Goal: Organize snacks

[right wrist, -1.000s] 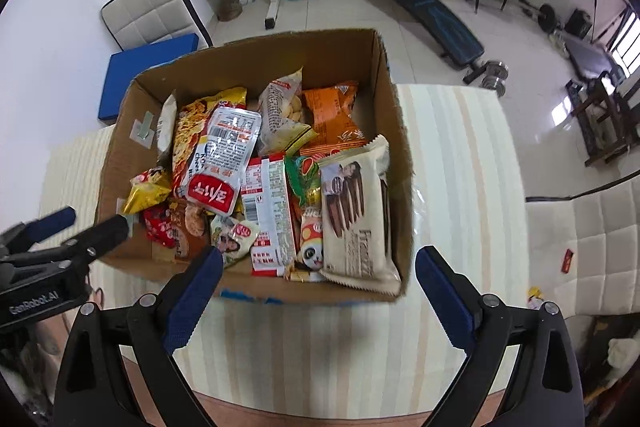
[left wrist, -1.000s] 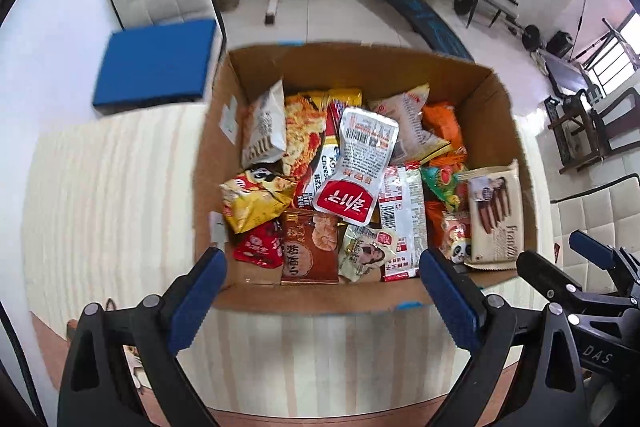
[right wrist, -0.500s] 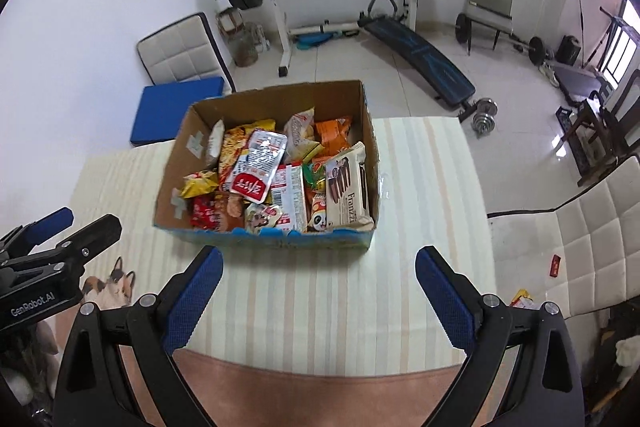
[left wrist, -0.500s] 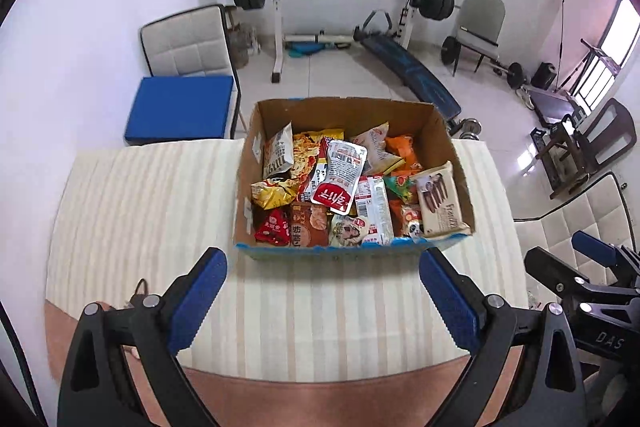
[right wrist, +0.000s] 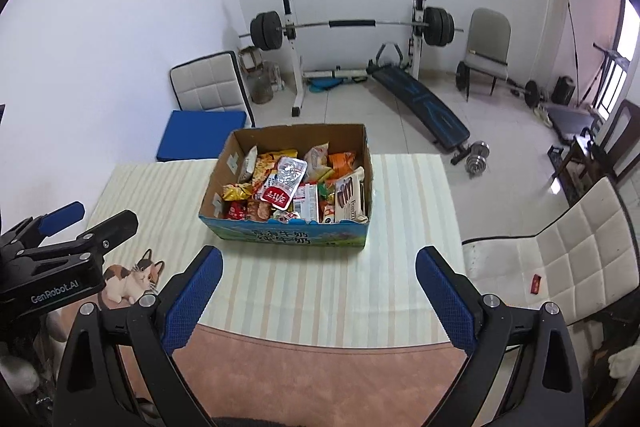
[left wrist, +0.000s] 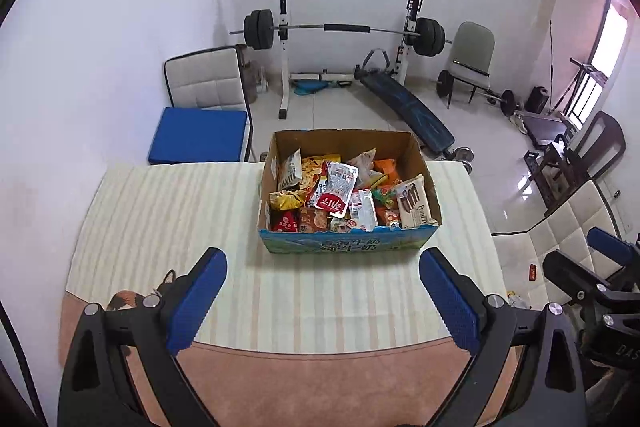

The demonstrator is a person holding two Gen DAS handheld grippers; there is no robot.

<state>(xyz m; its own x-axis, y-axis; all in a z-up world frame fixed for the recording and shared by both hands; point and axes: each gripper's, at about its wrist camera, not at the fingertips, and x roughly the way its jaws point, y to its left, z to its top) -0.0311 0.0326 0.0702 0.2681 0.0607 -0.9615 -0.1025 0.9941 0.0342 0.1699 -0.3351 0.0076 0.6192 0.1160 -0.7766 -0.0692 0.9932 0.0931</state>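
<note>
From your left wrist view, the cardboard box [left wrist: 348,193] sits toward the far edge of the striped table [left wrist: 160,227], packed with snacks [left wrist: 344,197] that lie loose and overlapping inside it; no packet lies out on the table. Your left gripper [left wrist: 322,301] hovers well back from the box, its fingers [left wrist: 198,301] spread wide and holding nothing. These are thin foil and plastic bags, so expect them to be light, crinkly and slippery, and the puffed ones to crush easily. The red-and-white pouch [left wrist: 335,187] lies on top of the heap; a sealed edge or corner would likely give the firmest pinch. From your right wrist view, the same box [right wrist: 288,187] stands ahead and slightly left, and your right gripper [right wrist: 319,301] also hangs back with fingers [right wrist: 446,301] wide apart and empty. The cream wafer pack [right wrist: 351,197] leans along the right wall; it looks stiffer, but the contents are probably brittle, so grip across its narrow width gently. Whether the sorting is ahead or finished, the pictures cannot settle.
</note>
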